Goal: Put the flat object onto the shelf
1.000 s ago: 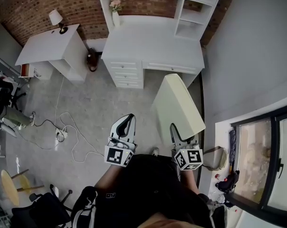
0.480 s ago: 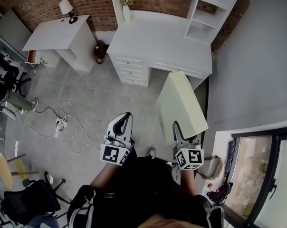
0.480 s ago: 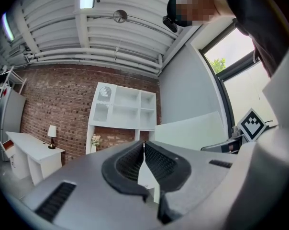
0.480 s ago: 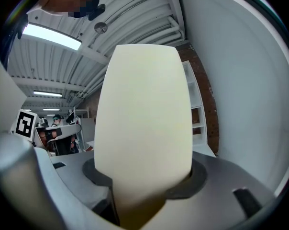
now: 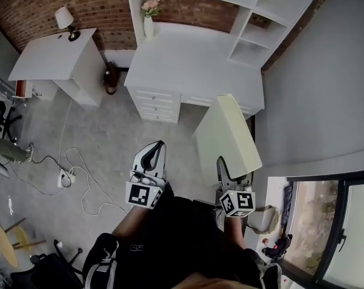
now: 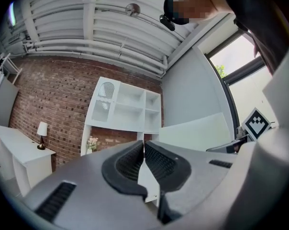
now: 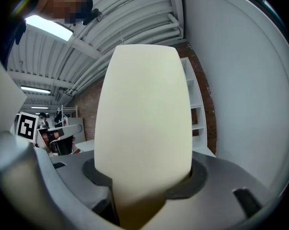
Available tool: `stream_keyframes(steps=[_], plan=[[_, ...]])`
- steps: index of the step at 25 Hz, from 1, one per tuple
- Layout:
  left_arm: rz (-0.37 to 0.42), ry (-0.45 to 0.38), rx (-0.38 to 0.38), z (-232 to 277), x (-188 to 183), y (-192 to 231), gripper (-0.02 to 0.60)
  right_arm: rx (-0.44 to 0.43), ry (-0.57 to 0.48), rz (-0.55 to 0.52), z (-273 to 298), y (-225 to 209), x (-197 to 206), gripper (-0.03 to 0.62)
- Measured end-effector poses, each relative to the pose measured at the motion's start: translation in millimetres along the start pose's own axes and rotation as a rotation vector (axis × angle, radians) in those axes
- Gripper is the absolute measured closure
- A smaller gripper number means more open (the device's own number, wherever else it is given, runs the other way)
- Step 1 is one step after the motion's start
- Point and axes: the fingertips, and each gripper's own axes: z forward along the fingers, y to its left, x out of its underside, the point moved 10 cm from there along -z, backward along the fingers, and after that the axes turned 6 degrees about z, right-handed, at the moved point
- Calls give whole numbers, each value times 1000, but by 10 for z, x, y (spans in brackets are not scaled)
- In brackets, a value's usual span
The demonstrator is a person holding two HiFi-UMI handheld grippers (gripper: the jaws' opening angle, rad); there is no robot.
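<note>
Flat panel [image 5: 227,131] seemingly carried nearer the desk [image 5: 188,59], right claw [image 5: 224,167] grasping its lower end, left claw [image 5: 158,149] clenched empty beside it

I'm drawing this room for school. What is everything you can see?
flat board: one, cream, held in the right tool
desk: one, white, by brick wall
shelf: one, white, atop the desk
vase of flowers: one, white, on the desk
side table: one, white, left of the desk
lamp: one, white, on the side table
cables: some, white, on floor
left tool: one, grey, shut, empty
right tool: one, grey, gripping the flat board
</note>
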Motion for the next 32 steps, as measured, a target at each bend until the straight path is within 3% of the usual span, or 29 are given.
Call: stream_keyframes(steps=[7, 12, 21, 28, 32], plan=[[-9, 3, 82, 670, 50, 824, 563, 54, -31, 8, 838, 314, -159, 310], [-51, 16, 70, 1053, 166, 1200, 563, 74, 2, -13, 1384, 256, -257, 310], [-31, 23, 46, 2308, 382, 1658, 563, 47, -35, -2, 2628, -347, -524, 310], [-3, -31, 21, 3367, 146, 1927, 563, -16, -80, -30, 3570, -840, -1039, 310], [-14, -39, 5, 3706, 111, 2109, 563, 2, -111, -75, 3883, -984, -1296, 310]])
